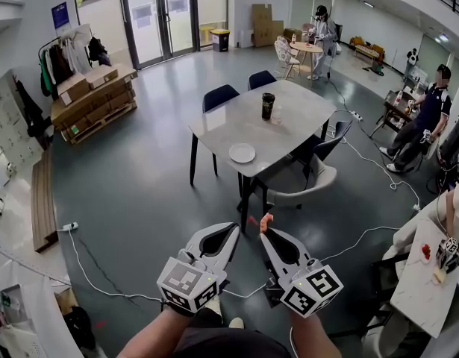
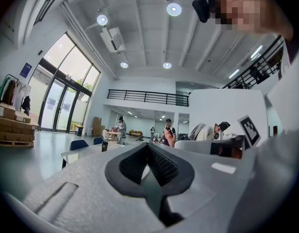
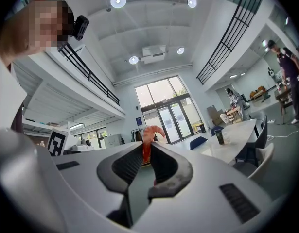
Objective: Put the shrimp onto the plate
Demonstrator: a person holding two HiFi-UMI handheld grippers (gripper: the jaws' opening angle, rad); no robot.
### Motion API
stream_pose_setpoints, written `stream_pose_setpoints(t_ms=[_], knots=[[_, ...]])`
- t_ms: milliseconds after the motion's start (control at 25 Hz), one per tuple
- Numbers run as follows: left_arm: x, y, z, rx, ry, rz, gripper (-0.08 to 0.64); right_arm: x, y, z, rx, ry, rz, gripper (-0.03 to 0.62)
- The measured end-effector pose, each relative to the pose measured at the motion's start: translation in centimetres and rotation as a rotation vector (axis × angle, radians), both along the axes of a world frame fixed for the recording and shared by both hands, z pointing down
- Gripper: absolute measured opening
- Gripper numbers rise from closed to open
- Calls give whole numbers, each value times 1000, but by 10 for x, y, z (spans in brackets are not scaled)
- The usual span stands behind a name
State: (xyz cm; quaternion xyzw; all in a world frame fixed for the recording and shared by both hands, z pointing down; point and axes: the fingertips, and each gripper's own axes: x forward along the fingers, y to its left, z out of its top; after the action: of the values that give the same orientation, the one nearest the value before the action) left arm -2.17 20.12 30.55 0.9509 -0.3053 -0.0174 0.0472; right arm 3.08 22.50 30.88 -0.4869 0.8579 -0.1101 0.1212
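One shrimp (image 3: 151, 132) is sticking up, pink and curled, from between the tips of the right gripper (image 3: 148, 148). Its jaws are pressing in on the shrimp's lower part from both sides, and its curved end is showing above them. In the head view the shrimp (image 1: 266, 221) is showing as a small orange-red bit at the tip of the right gripper (image 1: 267, 234), which is hovering over the grey floor (image 1: 139, 200), well short of the table (image 1: 289, 99).

Beside it, the left gripper (image 1: 234, 230) is hanging at about the same height, its tip near the right one. In its own view the left gripper (image 2: 148, 146) is showing its jaws brought together at the tips, with nothing between them.

Ahead of both, the plate (image 1: 242, 153) is lying white and bare near the table's closer edge. A dark cup (image 1: 268, 105) is standing further back on the same top, well apart from the plate. Two blue chairs (image 1: 219, 95) are standing at the far side of the table, and a grey chair (image 1: 313, 182) is standing at the near side. A white cable (image 1: 87, 267) is trailing across the floor to the left, and cardboard boxes (image 1: 93, 94) are sitting stacked further left. A person (image 1: 429, 118) is sitting at the right.
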Motion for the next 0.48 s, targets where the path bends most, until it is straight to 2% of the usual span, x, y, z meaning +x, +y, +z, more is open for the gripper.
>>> stream_pose_setpoints(t_ms=[200,480], knots=[[-3,-34,7,-15,1,-7,8,0,-31,4,-10,-3,10,48],[1,-117,2,-9,36,21,8,4,-112,3,-28,10,41,48]])
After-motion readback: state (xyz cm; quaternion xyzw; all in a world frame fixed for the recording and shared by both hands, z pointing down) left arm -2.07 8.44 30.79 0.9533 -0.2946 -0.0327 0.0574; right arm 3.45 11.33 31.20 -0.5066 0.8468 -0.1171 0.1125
